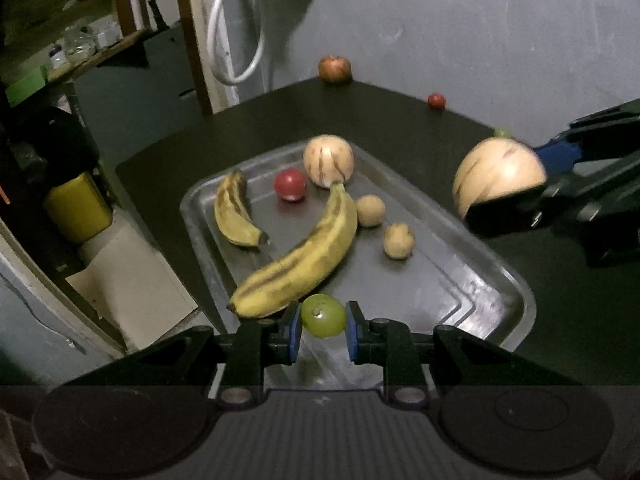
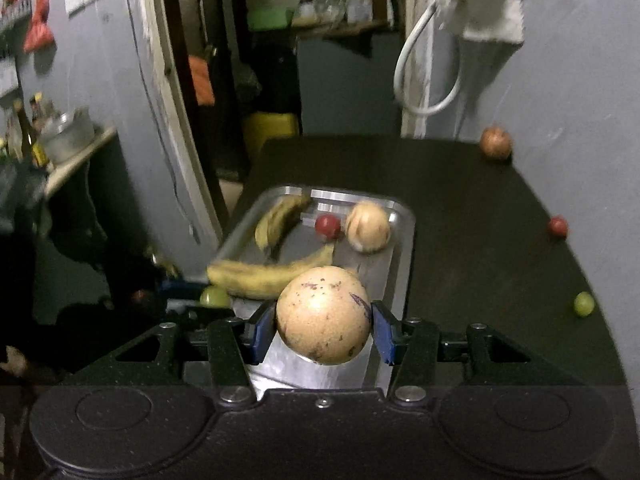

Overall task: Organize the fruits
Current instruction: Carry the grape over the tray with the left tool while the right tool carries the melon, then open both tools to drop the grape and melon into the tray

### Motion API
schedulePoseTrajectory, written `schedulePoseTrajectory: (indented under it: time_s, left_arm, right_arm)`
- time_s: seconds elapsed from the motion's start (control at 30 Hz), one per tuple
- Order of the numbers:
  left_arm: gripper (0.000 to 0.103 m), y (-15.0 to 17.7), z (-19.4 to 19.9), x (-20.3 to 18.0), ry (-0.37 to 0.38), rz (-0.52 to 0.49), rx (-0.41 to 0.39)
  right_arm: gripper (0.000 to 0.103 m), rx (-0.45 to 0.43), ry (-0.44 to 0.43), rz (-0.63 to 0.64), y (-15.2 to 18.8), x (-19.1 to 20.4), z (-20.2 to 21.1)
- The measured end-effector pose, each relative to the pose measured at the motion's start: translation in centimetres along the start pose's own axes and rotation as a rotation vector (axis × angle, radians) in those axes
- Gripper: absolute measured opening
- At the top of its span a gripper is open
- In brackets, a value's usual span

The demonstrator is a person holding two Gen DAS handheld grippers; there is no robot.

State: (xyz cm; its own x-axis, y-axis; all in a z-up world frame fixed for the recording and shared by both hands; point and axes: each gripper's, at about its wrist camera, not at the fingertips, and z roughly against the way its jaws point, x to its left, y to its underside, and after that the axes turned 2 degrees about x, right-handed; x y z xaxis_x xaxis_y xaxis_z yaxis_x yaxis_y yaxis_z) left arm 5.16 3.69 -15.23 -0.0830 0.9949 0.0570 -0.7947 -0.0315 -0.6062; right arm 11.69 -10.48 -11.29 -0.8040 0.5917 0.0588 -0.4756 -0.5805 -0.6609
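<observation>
A metal tray on the dark table holds two bananas, a red fruit, a striped pale melon and two small tan fruits. My left gripper is shut on a green grape just above the tray's near edge. My right gripper is shut on a second pale speckled melon, held over the tray's near end; the left wrist view shows this melon at the right. The tray and its fruit lie beyond it.
Loose on the table are an apple at the far corner, a small red fruit and a green grape near the right wall. A white cable hangs beyond the table. Left of the table is a doorway with a yellow container.
</observation>
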Motion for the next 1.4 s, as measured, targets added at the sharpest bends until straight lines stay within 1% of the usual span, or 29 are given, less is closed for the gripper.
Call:
schedulePoseTrajectory:
  time_s: [0.1,0.27,0.67,0.9,0.97,1.1,1.2,1.33,1.4]
  left_arm:
    - [0.024,0.5,-0.7,0.0,0.005,-0.015,0.012]
    - [0.025,0.8,-1.7,0.4,0.003,-0.005,0.03]
    - [0.028,0.7,-2.4,0.3,-0.013,-0.01,0.033]
    - [0.03,0.7,-2.2,0.2,-0.023,-0.008,0.034]
    - [0.032,0.7,-2.1,0.3,-0.025,-0.01,0.034]
    - [0.035,0.6,-1.9,0.2,-0.027,-0.011,0.027]
    - [0.038,0.4,-1.5,0.2,-0.029,-0.007,0.015]
    - [0.049,0.1,-0.8,0.4,-0.035,-0.003,-0.005]
    - [0.054,-0.1,-0.5,0.4,-0.04,0.002,-0.015]
  right_arm:
    - [0.052,0.045,0.005,0.022,0.5,0.2,-2.1]
    - [0.052,0.1,0.011,0.052,1.1,0.6,-4.7]
    - [0.053,0.142,0.002,0.081,1.2,0.8,-6.4]
    - [0.053,0.144,0.003,0.077,1.4,0.5,-6.4]
    - [0.053,0.131,0.008,0.079,1.3,0.5,-6.4]
    - [0.058,0.12,0.008,0.082,1.1,0.4,-6.1]
    - [0.06,0.099,0.011,0.082,0.8,0.4,-5.5]
    - [0.062,0.056,0.018,0.066,0.0,0.0,-3.7]
    - [0.067,0.028,0.027,0.047,-0.5,-0.4,-2.6]
